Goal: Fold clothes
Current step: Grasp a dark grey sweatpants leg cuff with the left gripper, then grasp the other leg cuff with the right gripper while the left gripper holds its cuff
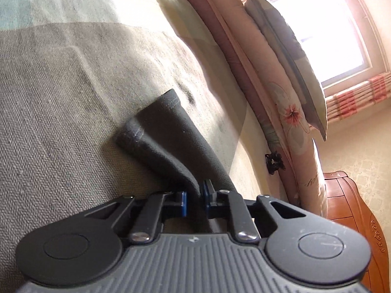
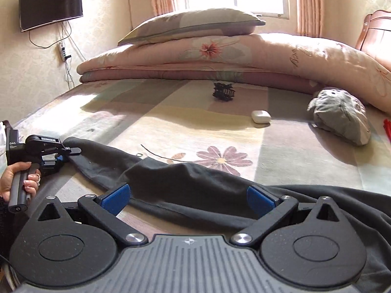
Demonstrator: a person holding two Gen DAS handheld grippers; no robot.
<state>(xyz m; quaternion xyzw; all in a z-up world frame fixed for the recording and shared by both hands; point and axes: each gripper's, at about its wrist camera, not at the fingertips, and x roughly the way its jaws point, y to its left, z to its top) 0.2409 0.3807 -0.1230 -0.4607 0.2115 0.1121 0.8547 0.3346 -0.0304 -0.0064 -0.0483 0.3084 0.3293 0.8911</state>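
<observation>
Left wrist: garment (image 1: 168, 144) edge (tool-pinched (image 1: 194, 199)) blurred.

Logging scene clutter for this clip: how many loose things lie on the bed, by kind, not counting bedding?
Dark garment: 1
Black hair claw clip: 1
White earbud case: 1
Grey plush toy: 1
Red item at the right edge, too cropped to identify: 1
Total: 5
</observation>
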